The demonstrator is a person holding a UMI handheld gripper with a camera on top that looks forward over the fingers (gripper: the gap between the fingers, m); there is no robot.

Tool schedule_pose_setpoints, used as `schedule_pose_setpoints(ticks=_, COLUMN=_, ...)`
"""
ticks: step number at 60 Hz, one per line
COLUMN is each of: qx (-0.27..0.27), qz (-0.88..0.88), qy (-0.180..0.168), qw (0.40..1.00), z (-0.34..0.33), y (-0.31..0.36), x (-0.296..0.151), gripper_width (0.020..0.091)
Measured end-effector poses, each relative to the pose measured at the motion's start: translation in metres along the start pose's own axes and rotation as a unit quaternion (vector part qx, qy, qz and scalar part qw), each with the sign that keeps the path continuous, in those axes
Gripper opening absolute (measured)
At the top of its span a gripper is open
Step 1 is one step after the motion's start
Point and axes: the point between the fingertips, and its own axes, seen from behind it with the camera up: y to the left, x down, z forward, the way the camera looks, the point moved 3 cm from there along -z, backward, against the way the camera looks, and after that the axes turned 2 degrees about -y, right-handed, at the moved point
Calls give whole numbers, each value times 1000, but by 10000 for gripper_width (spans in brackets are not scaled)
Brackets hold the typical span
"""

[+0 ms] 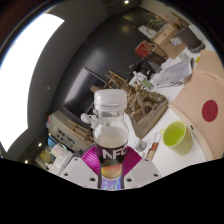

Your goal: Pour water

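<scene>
The gripper (112, 170) is pinching a clear bottle (111, 130) between its two fingers, both pads pressing on the lower body where a dark label reading "NFC" is showing; the bottle is standing upright just above the fingers, its white cap (110, 99) pointing toward twelve o'clock, with a pale liquid filling roughly its lower half; a yellow-green cup (177, 137) is sitting at about three o'clock from the bottle, apart from it, on a white table (190, 105); a dark red round mark (210, 111) is lying on that table beyond the cup, toward two o'clock; clutter is filling the shelves behind.
</scene>
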Motion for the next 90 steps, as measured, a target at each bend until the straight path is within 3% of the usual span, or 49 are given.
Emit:
schedule_pose_setpoints(ticks=17, qx=-40, qz=386, qy=21, qw=922, z=36, y=-8, x=-3, gripper_width=241)
schedule_pose_setpoints(ticks=27, qx=-38, qz=478, qy=28, qw=877, z=46, y=-25, x=7, gripper_width=245)
schedule_pose_setpoints(ticks=36, qx=-27, qz=483, qy=33, qw=874, z=45, y=-32, x=14, gripper_width=244)
schedule_pose_setpoints(ticks=44, qx=-29, qz=400, qy=41, qw=915, z=38, y=-20, x=6, gripper_width=243)
schedule_pose_setpoints(ticks=50, qx=-40, qz=273, qy=31, qw=961, z=28, y=4, x=-24, gripper_width=244)
schedule_pose_setpoints(ticks=56, qx=-44, qz=92, qy=-10, qw=995, z=15, y=18, x=-68, gripper_width=245)
schedule_pose_setpoints(ticks=63, qx=-26, qz=-94, qy=-64, qw=993, z=-7, y=20, x=-124, gripper_width=246)
schedule_pose_setpoints(ticks=72, qx=52, qz=-274, qy=-107, qw=954, z=-25, y=-33, x=-188, gripper_width=245)
schedule_pose_setpoints(ticks=82, qx=144, qz=-394, qy=-73, qw=905, z=-38, y=-141, x=-193, gripper_width=244)
schedule_pose_setpoints(ticks=90, qx=190, qz=-406, qy=-14, qw=894, z=-43, y=-207, x=-175, gripper_width=244)
